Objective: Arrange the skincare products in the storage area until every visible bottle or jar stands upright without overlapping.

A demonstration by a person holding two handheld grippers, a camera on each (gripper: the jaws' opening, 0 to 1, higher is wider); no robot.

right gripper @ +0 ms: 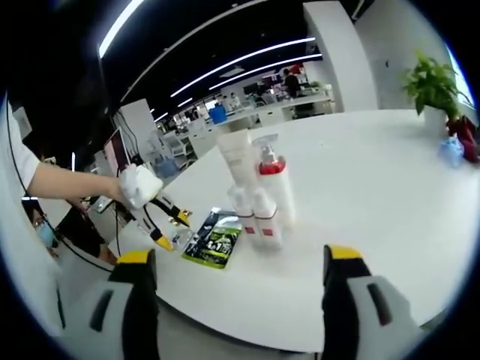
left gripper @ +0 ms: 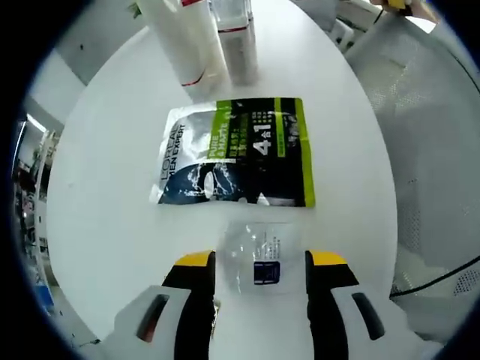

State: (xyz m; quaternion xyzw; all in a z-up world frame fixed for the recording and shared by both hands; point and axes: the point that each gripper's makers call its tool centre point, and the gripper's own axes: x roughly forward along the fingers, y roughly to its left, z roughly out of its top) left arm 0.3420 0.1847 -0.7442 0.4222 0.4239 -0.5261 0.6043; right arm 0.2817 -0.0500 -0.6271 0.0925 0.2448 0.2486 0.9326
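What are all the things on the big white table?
Table: one, white, round, under everything.
Tall tube: one, white, standing in the middle cluster.
Pump bottle: one, white with red band, standing beside the tube.
Small bottles: two, white with red bands, standing in front of those.
Sachet: one, black, green and silver, lying flat near the table edge.
Clear packet: one, see-through with a dark label, flat between the left gripper's jaws.
Potted plant: one, green, far side.
Left gripper: yellow-tipped, open.
Right gripper: yellow-tipped, open.
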